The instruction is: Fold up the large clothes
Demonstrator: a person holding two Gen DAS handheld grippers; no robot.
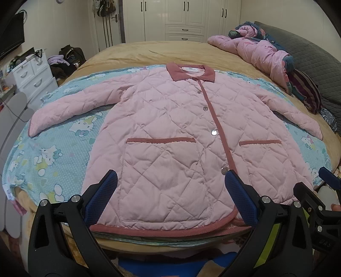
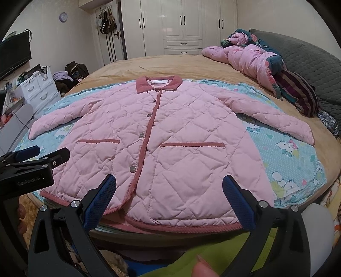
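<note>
I am holding both tongs above the near hem of the pink quilted coat (image 1: 166, 136), which is lying flat, buttoned, sleeves spread, on a cartoon-print sheet (image 1: 64, 149) on the bed (image 1: 149, 51). Left tongs (image 1: 170, 191) and right tongs (image 2: 169, 196) are gaping apart, gripping nothing.

White wardrobe doors (image 2: 183, 27) with dark handles fill the far wall, bags (image 2: 107, 20) hanging beside them. A round clock (image 2: 63, 16) hangs on the pale wall. At left stand a white drawer chest (image 1: 32, 72) and a dark screen (image 2: 15, 55).
</note>
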